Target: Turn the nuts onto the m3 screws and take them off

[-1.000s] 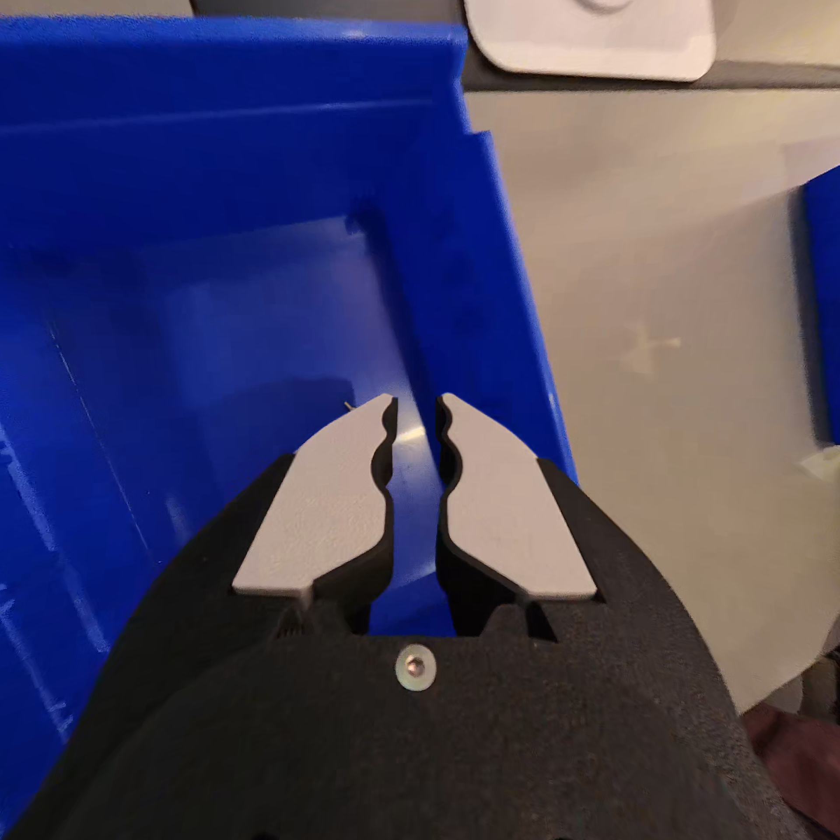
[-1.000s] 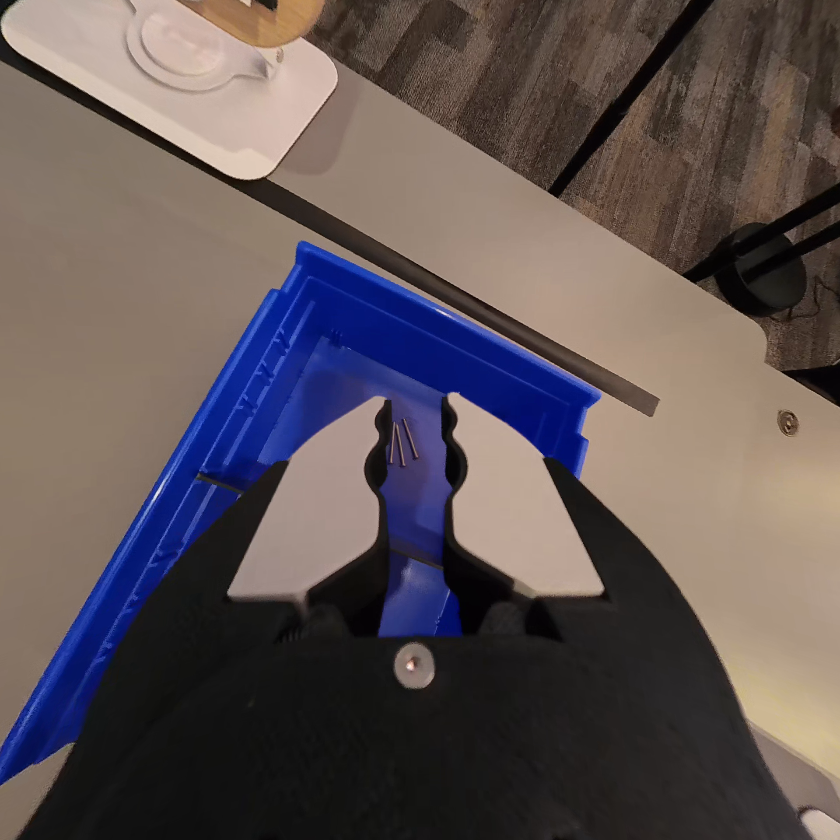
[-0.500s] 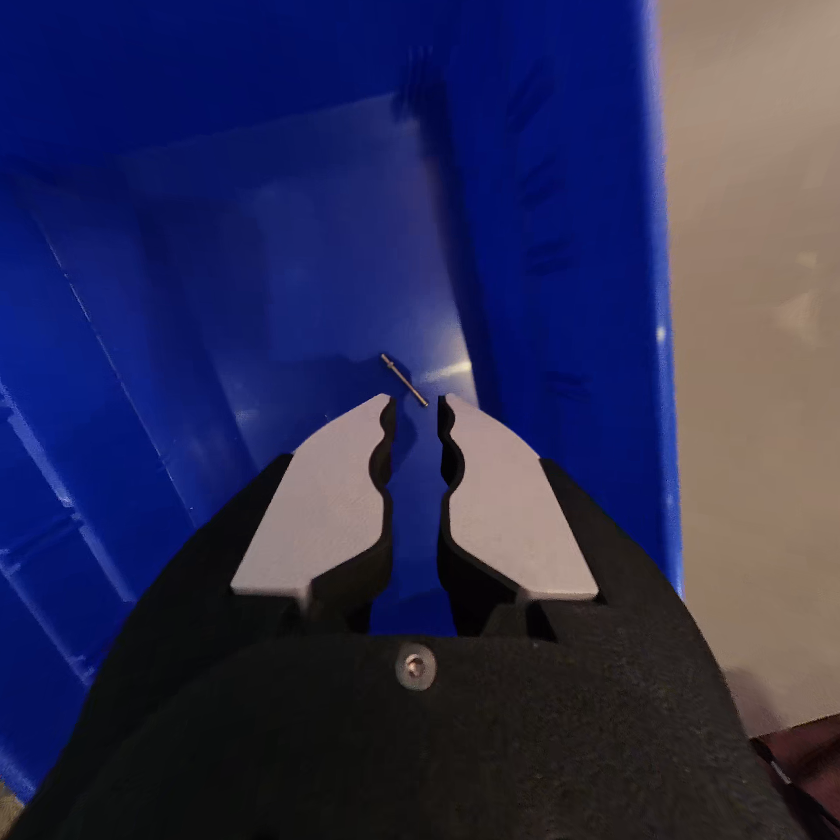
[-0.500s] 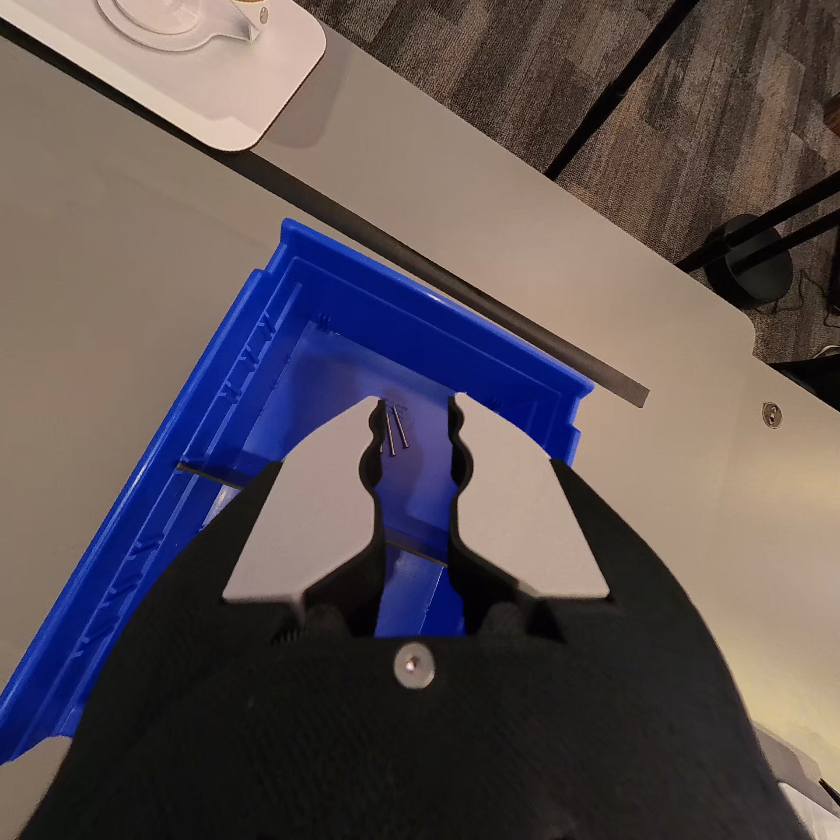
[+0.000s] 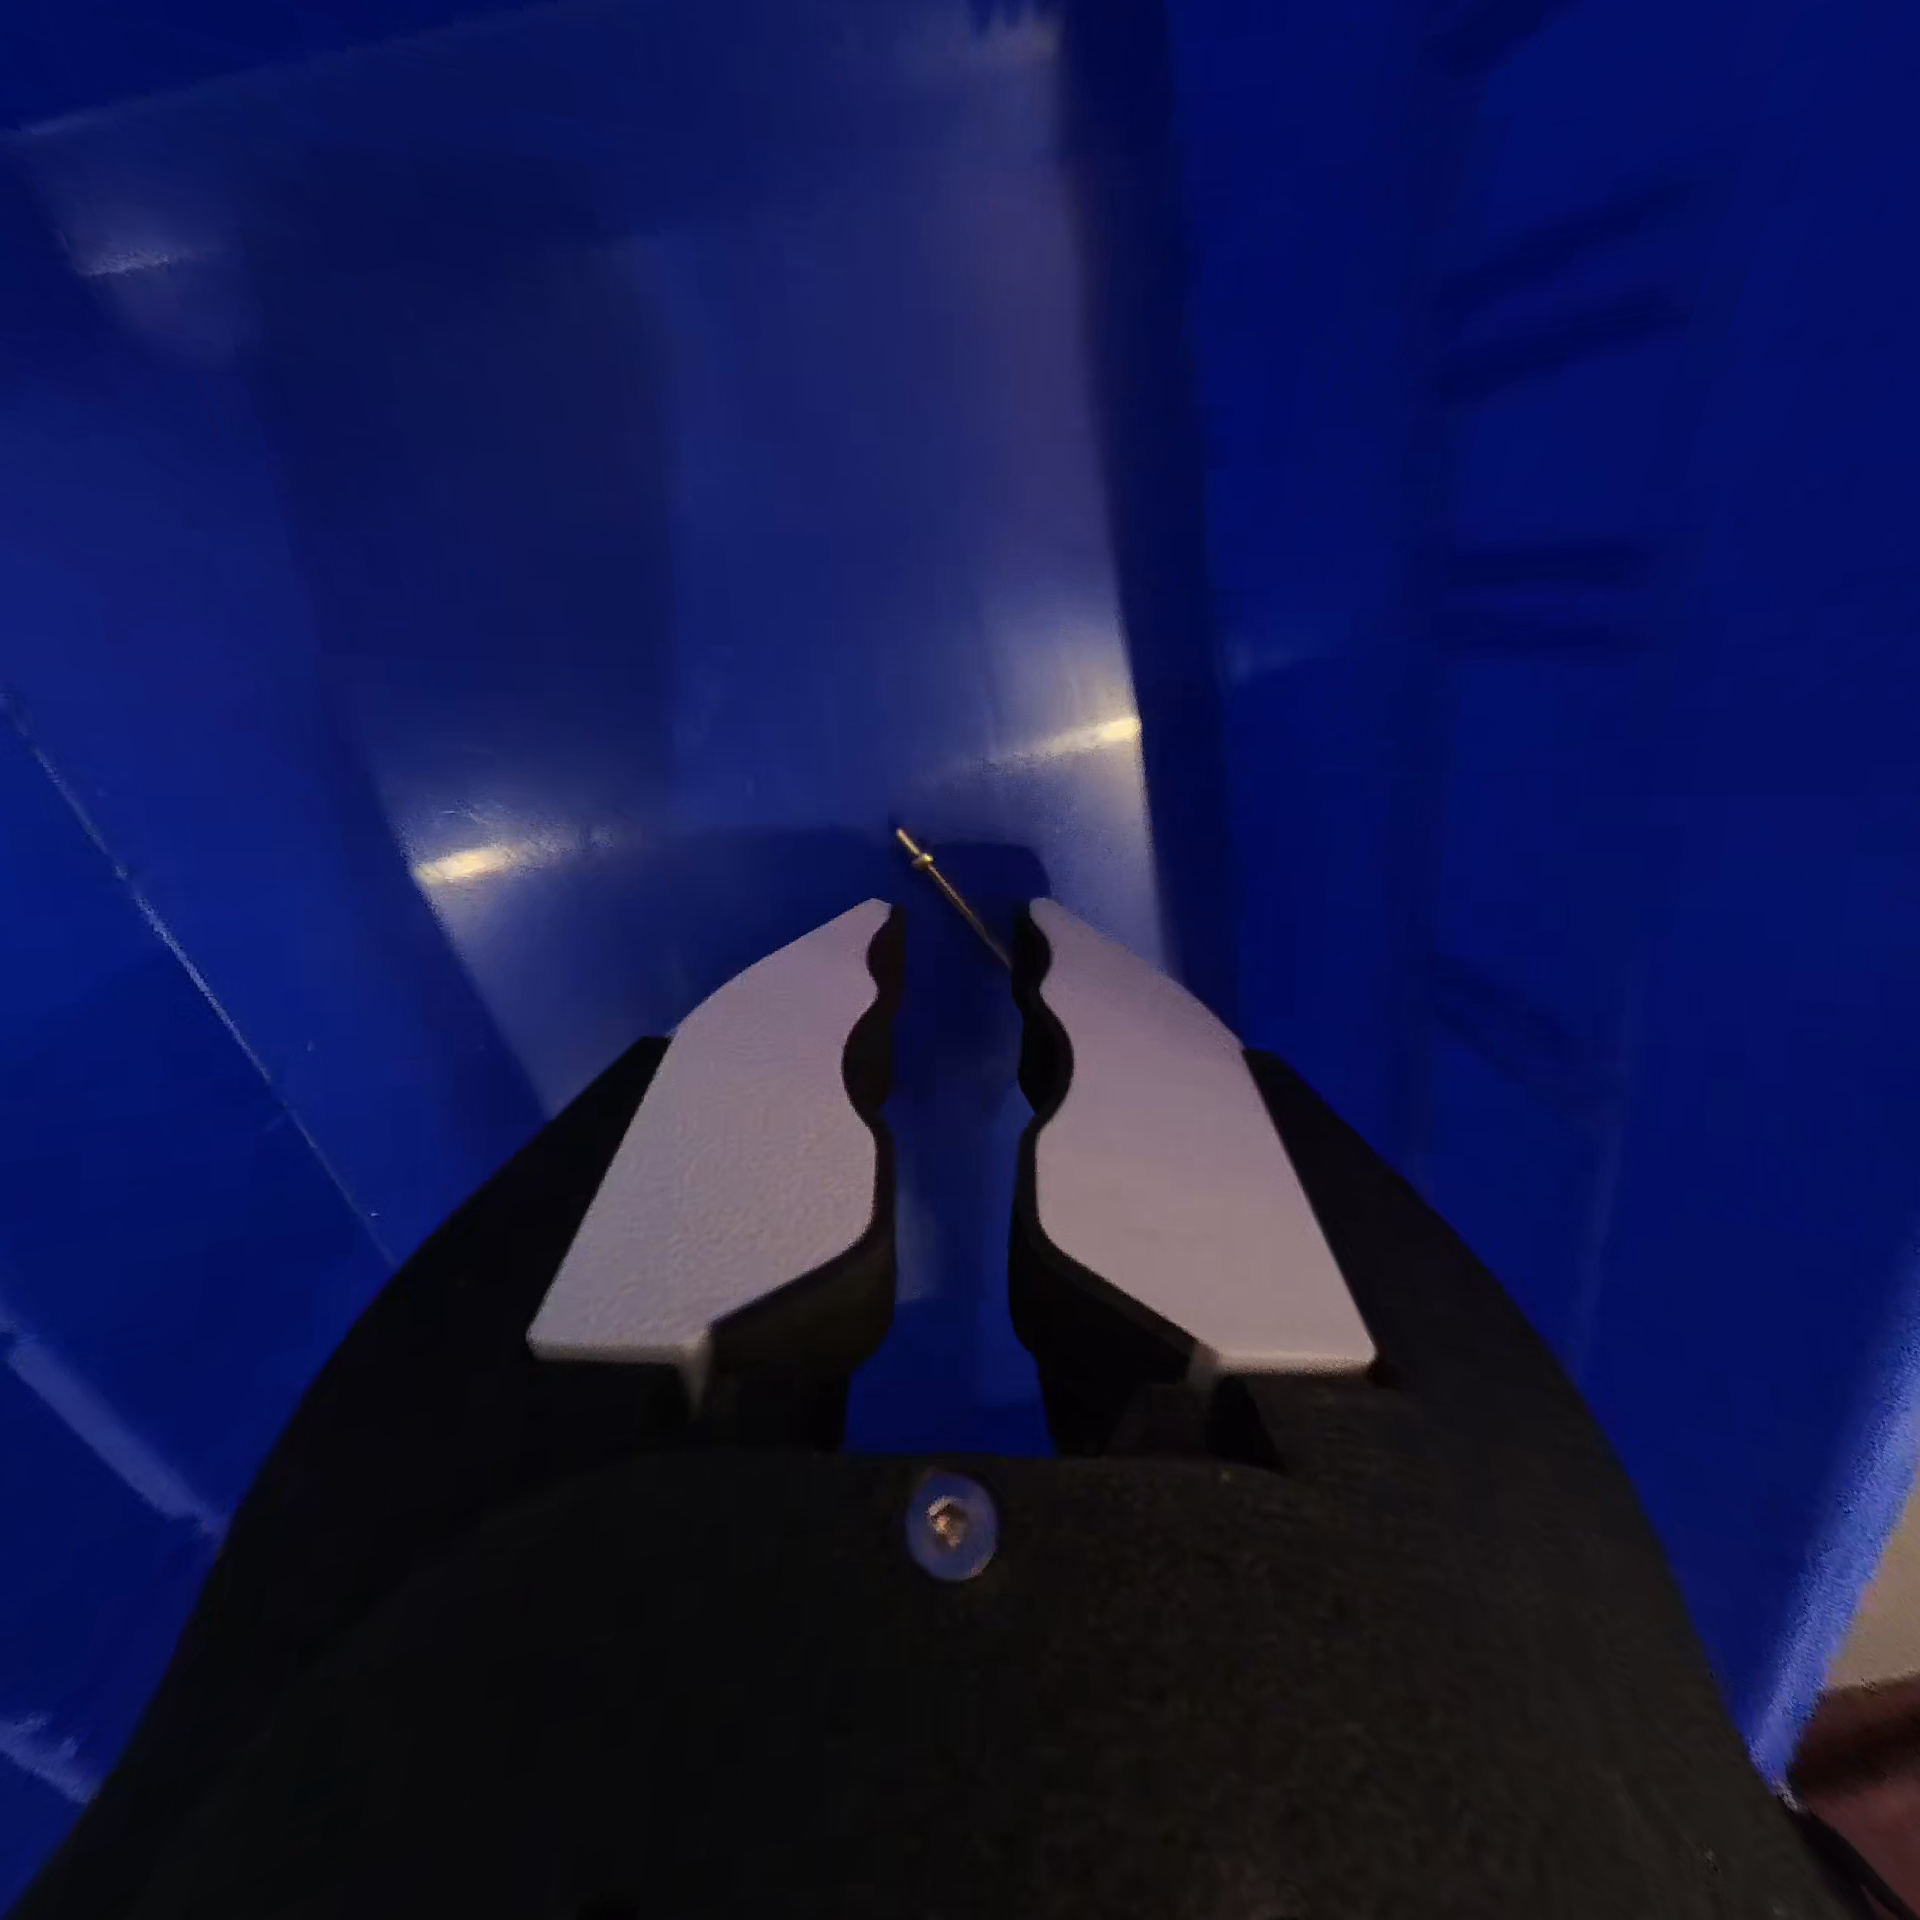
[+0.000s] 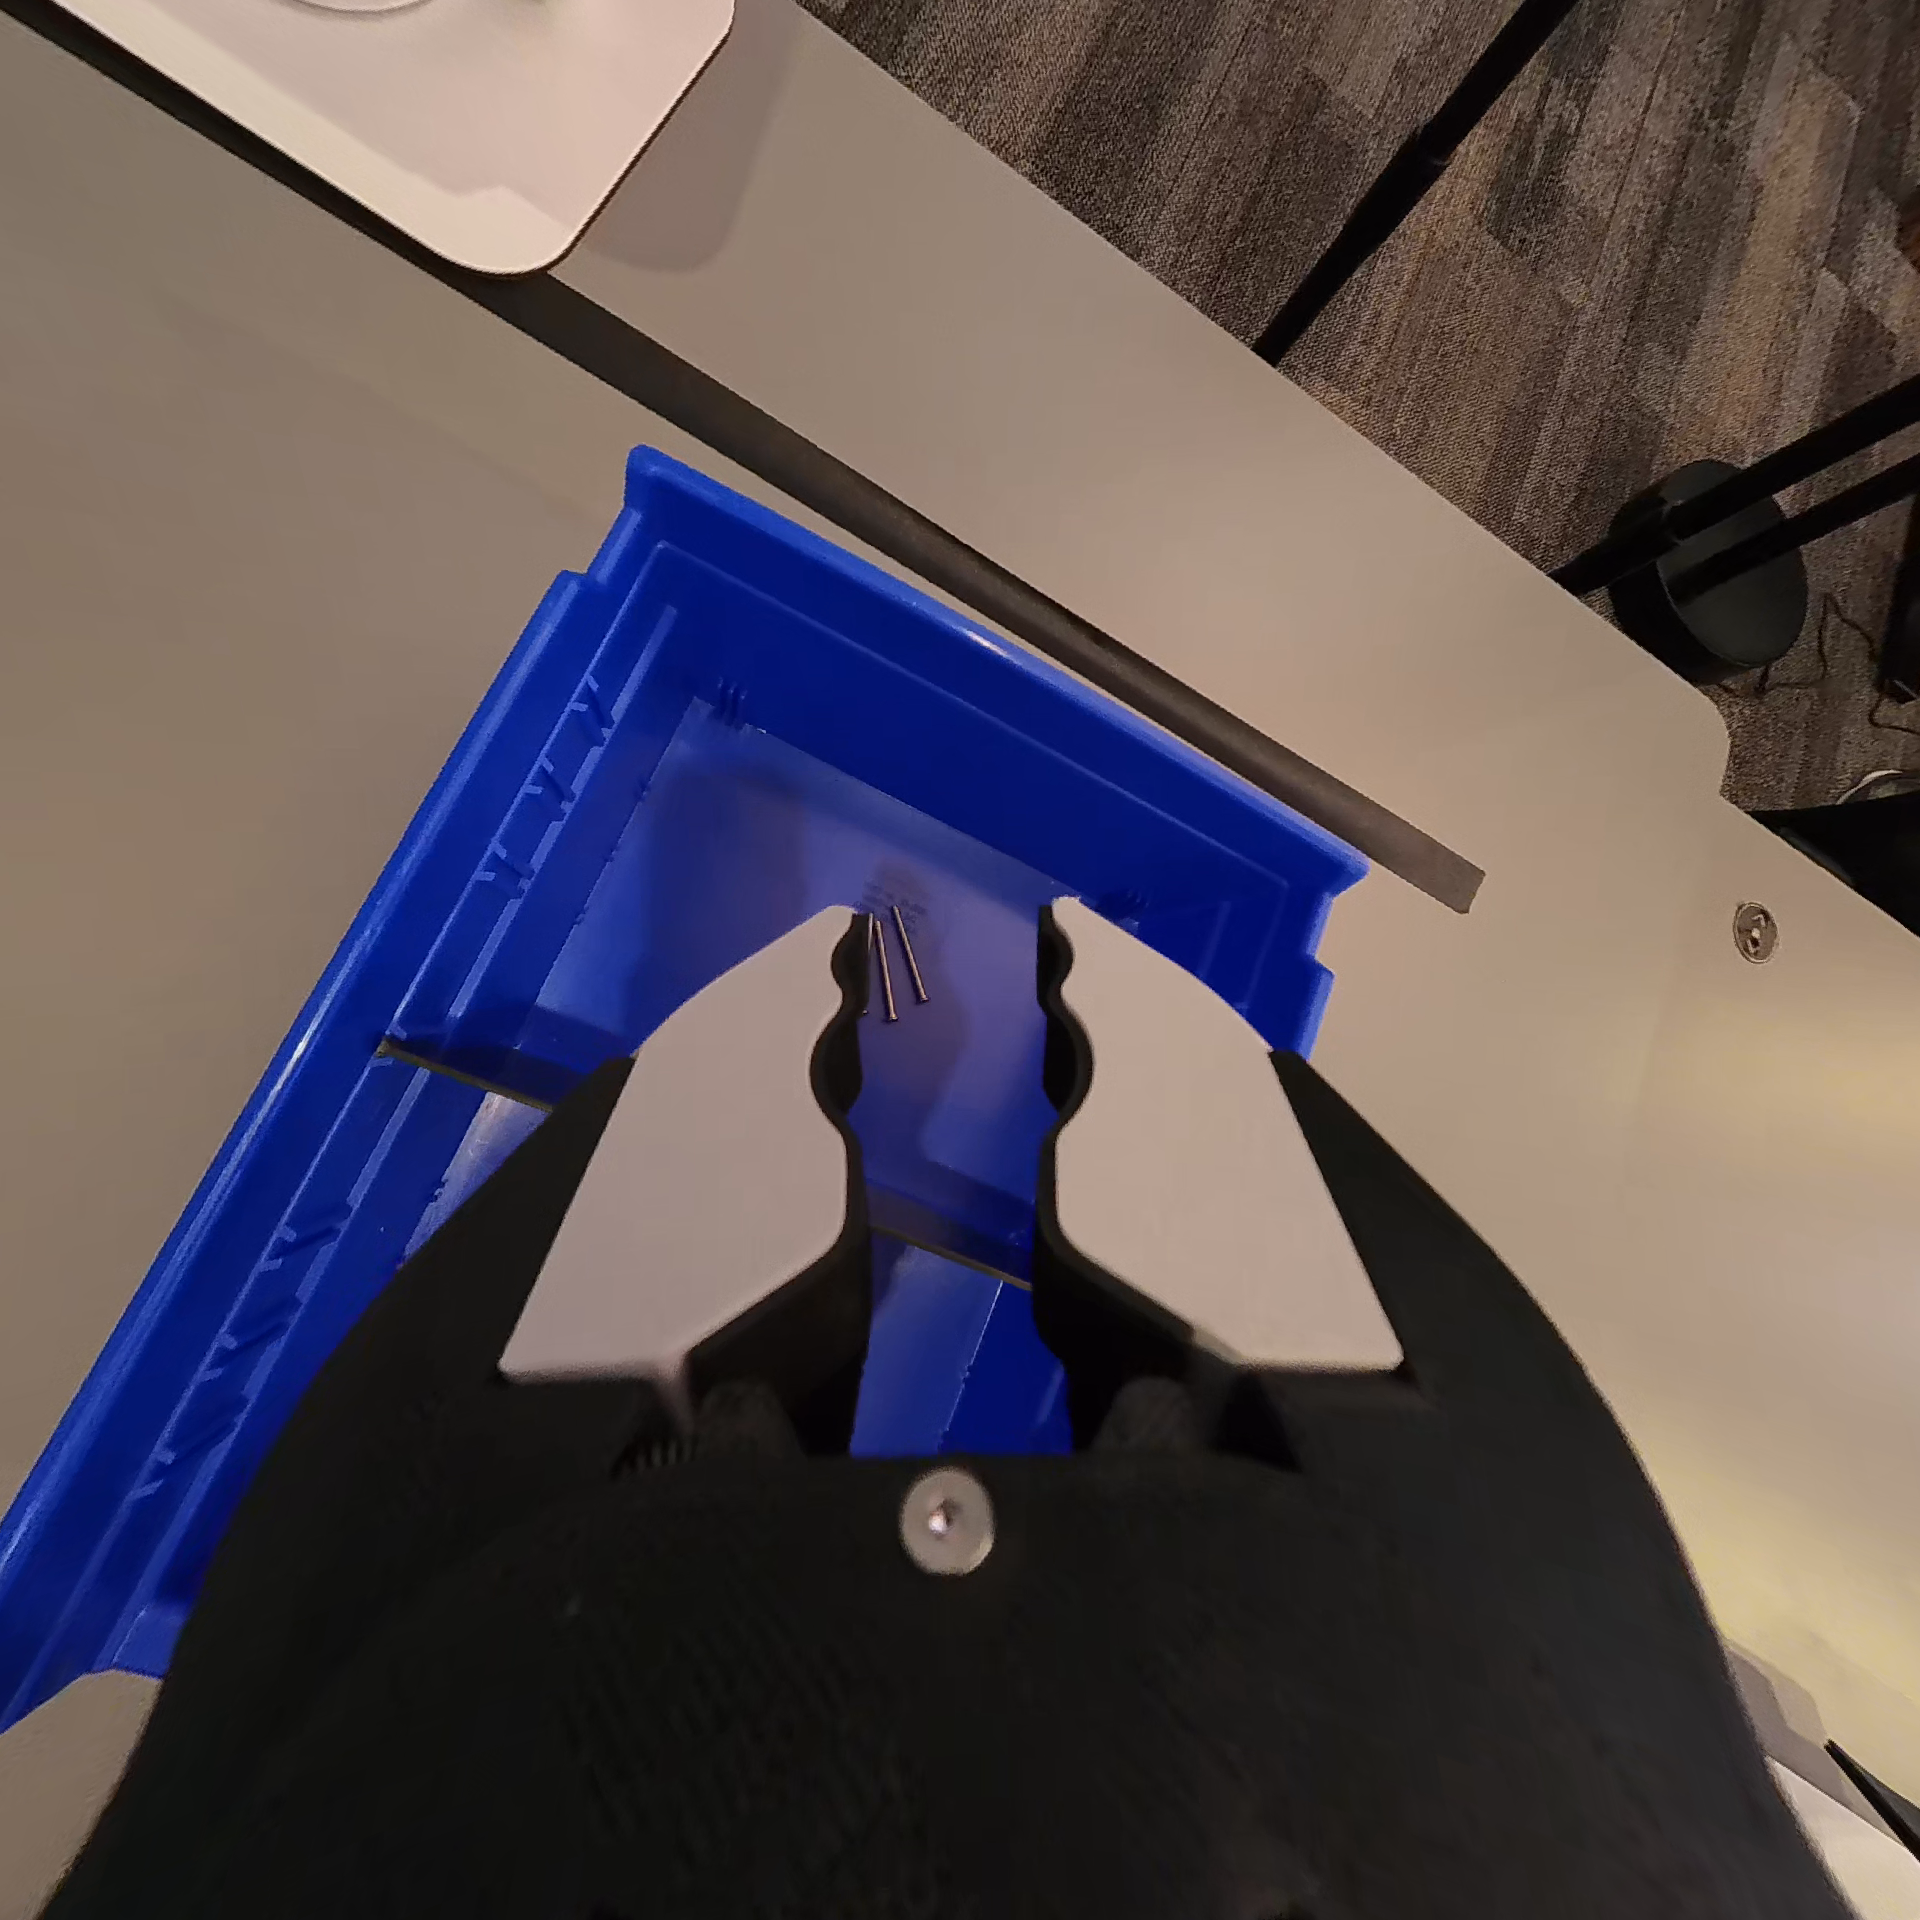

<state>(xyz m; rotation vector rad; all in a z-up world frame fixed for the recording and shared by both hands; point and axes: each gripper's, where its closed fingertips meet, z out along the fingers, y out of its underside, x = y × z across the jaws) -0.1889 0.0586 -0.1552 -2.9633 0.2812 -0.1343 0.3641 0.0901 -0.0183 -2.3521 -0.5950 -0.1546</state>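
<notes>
In the left wrist view my left gripper [image 5: 958,909] is open and empty, deep inside a blue bin [image 5: 520,520]. A thin metal screw [image 5: 951,891] with a small nut near its far end lies on the bin floor just beyond the fingertips, its near end between them. In the right wrist view my right gripper [image 6: 948,914] is open and empty above a second blue bin [image 6: 966,686]. Thin metal screws [image 6: 894,961] lie side by side on that bin's floor, close to the left fingertip.
The right bin [image 6: 343,1039] has a thin divider [image 6: 457,1070] across it and stands on a grey table [image 6: 260,468]. A white pad [image 6: 499,125] lies at the table's far left. A dark seam [image 6: 1039,613] runs behind the bin. Carpet floor [image 6: 1351,156] and a black stand base [image 6: 1714,592] lie beyond. The grippers' ends are close to 55 centimetres from one another.
My left gripper has gone deeper into its bin, closing on the screw, and the table has left its view. My right gripper has opened wider and shifted slightly over its bin.
</notes>
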